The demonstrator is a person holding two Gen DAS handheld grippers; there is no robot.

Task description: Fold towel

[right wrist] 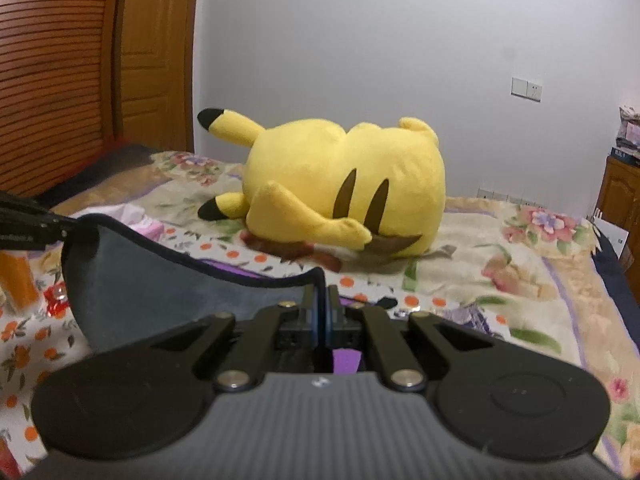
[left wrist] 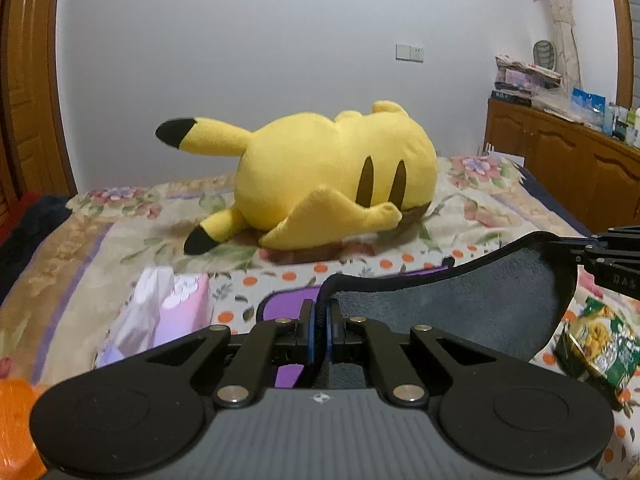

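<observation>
The towel (left wrist: 452,312) is dark grey with a black hem and a purple underside. It hangs lifted above the bed between both grippers. My left gripper (left wrist: 320,312) is shut on one hemmed corner of it. My right gripper (right wrist: 321,300) is shut on the other corner of the towel (right wrist: 160,292). The right gripper also shows at the right edge of the left wrist view (left wrist: 592,256), and the left gripper at the left edge of the right wrist view (right wrist: 60,228). The towel's lower part is hidden behind the gripper bodies.
A big yellow plush toy (left wrist: 332,176) lies on the floral bedspread (left wrist: 480,208) beyond the towel. A pink tissue pack (left wrist: 168,312) is at the left, a green snack bag (left wrist: 600,344) at the right, an orange object (right wrist: 16,280) near the left. Wooden cabinet (left wrist: 568,164) stands right.
</observation>
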